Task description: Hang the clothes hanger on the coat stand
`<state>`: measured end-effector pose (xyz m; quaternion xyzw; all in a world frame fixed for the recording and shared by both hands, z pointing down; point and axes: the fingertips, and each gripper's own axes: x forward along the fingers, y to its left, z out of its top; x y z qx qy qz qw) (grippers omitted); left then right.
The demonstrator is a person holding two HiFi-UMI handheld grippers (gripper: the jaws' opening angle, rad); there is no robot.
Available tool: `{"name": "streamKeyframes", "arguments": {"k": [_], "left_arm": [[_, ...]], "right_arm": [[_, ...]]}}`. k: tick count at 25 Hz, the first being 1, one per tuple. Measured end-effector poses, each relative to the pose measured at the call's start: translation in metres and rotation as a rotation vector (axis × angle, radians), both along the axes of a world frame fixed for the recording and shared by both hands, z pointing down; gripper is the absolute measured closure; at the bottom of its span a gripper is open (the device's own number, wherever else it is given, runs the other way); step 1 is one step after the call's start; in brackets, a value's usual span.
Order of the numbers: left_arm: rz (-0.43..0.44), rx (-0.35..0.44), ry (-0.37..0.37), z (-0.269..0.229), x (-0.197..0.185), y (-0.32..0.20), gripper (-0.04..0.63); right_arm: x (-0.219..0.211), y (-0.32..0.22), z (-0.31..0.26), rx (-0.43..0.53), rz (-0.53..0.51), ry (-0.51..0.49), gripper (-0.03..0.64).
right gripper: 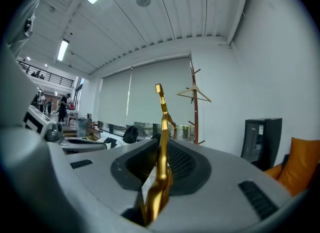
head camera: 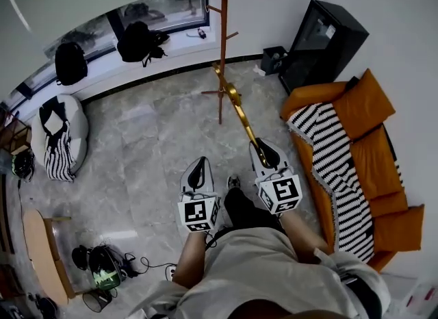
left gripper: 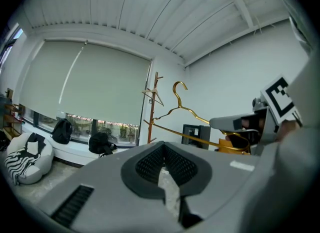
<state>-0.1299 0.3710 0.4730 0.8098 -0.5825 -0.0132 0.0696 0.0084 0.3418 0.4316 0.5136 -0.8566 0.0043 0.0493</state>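
The left gripper point(head camera: 198, 167) has its jaws pressed together on nothing. Ahead stands the slim reddish wooden coat stand point(head camera: 222, 37) with short pegs, one seemingly bearing a pale hanger. The glossy gold metal clothes hanger point(head camera: 240, 116), clamped at one end by the right gripper point(head camera: 263, 149), should be raised until its hook clears a free peg.

This is a lounge corner inside a larger workplace, furnished like a living room. Right of the wooden coat stand point(head camera: 222, 44) is an orange sofa point(head camera: 373, 146) with a striped blanket point(head camera: 335, 160), and a black cabinet point(head camera: 321, 40) stands near it on the same side. A beanbag point(head camera: 61, 136) lies well to its left. Behind it, backpacks point(head camera: 137, 40) rest on the ledge of a long window point(head camera: 164, 11) under a roller blind point(left gripper: 85, 82). The floor point(head camera: 144, 139) is grey stone tile. Far left of the stand, strip lights point(right gripper: 62, 50), a railed gallery point(right gripper: 47, 78) and standing people point(right gripper: 64, 108) suggest an open office hall.
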Motion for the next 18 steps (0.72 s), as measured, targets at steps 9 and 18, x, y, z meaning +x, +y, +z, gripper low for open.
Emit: {"name": "streamKeyframes", "arguments": {"k": [9,18], "left_arm": [[-0.048,-0.003,-0.043,-0.011,-0.034,-0.103,0.592],[-0.013,-0.034,-0.069,-0.009,-0.016,-0.224,0.592]], "right_arm": [[-0.03,-0.117,0.002,-0.009,-0.055,-0.032,0.561],[-0.023,-0.237,-0.002,-0.035,-0.108,-0.04,0.561]]}}
